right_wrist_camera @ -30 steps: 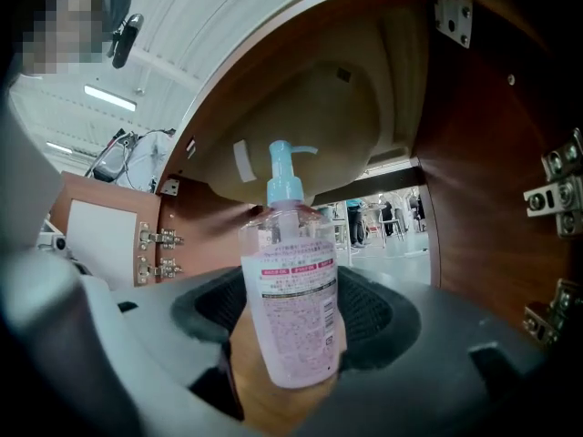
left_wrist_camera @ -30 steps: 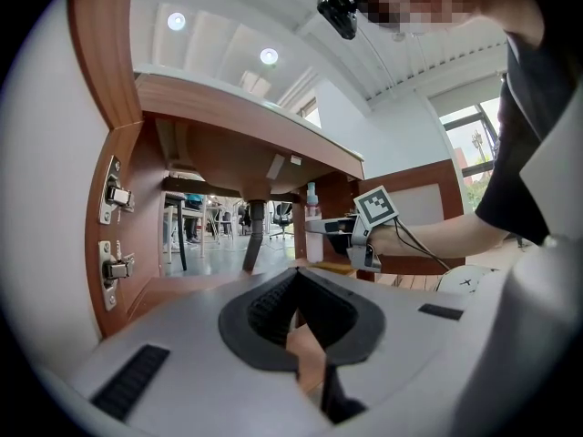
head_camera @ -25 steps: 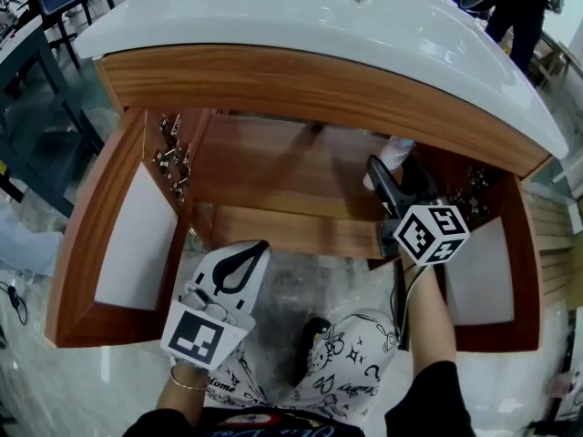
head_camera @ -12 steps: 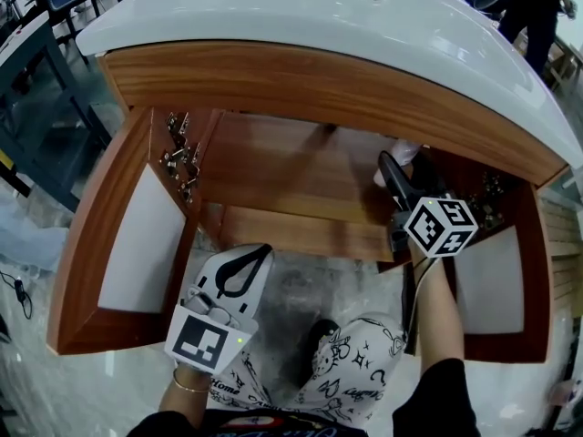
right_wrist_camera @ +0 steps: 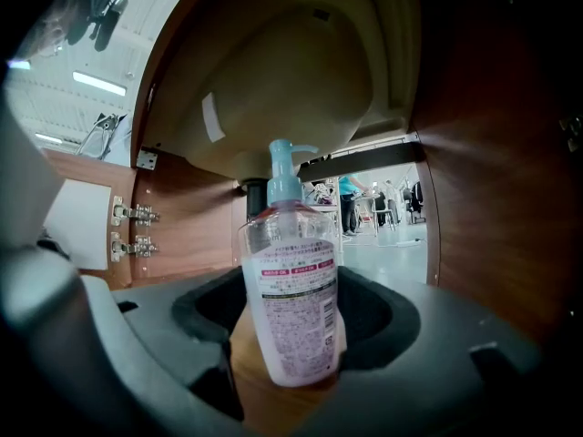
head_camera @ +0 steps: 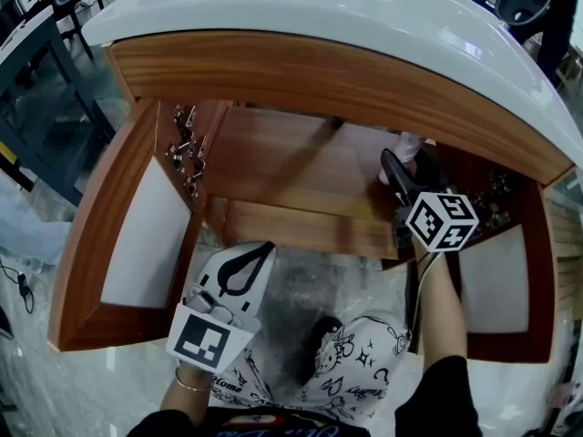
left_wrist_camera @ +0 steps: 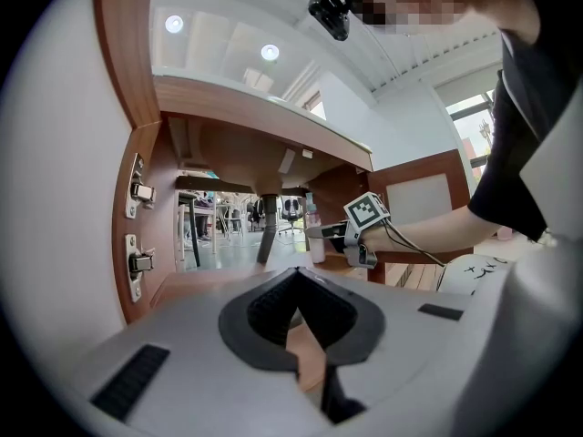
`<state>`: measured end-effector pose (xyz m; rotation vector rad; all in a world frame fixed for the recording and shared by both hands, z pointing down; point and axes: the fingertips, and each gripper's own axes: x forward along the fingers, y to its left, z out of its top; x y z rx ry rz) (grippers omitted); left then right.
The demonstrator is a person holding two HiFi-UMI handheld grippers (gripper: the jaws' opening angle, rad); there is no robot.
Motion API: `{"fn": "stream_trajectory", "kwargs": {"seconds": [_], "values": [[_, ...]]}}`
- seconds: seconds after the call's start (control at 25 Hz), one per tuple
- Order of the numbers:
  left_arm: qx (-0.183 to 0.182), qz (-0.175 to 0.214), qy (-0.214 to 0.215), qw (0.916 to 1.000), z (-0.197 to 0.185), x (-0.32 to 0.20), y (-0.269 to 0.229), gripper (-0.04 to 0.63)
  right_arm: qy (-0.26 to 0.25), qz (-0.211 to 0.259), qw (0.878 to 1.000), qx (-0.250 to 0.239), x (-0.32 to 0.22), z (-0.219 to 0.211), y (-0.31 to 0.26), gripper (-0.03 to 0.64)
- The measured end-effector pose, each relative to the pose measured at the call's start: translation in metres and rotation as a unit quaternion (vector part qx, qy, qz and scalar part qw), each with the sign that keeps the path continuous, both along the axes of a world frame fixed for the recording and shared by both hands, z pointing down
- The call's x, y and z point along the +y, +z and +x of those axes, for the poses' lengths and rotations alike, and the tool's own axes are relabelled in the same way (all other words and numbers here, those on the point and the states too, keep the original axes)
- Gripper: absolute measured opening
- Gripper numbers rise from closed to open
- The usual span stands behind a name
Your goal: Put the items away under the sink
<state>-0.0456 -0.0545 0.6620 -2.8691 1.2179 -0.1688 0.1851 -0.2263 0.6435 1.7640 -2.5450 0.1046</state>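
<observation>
right claw is clamped on the pump bottle, with a pad against each side of it. the bottle stands upright on the wooden floor of the cabinet under the sink, toward the right side wall.

left claw has its jaws together at the tips with nothing between them. it is held outside the cabinet, in front of the left door.

view differences: the head view shows only a pale sliver of the bottle past the right claw. the right gripper view shows it whole: clear body, pale blue pump head, white label. that view alone also shows the basin underside above the bottle. the left gripper view shows the right claw side-on across the opening, and two hinges on the left wall.

writing: the bottle label has pink bands and dense print, too small to read. each claw's cube bears black-and-white square markers. the patterned trousers carry a word that looks like "home".
</observation>
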Motion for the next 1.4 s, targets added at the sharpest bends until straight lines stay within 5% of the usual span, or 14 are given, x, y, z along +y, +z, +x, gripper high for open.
{"fn": "stream_trajectory", "kwargs": {"seconds": [1.24,1.4], "values": [[0.008,-0.006,0.017,0.9998,0.013,0.006,0.006,0.006,0.017,0.01,1.0,-0.006,0.027,0.01,0.0,0.317],[0.011,-0.008,0.021,0.9997,0.016,0.006,0.008,0.006,0.017,0.015,1.0,-0.013,0.038,0.01,0.0,0.19]]}}
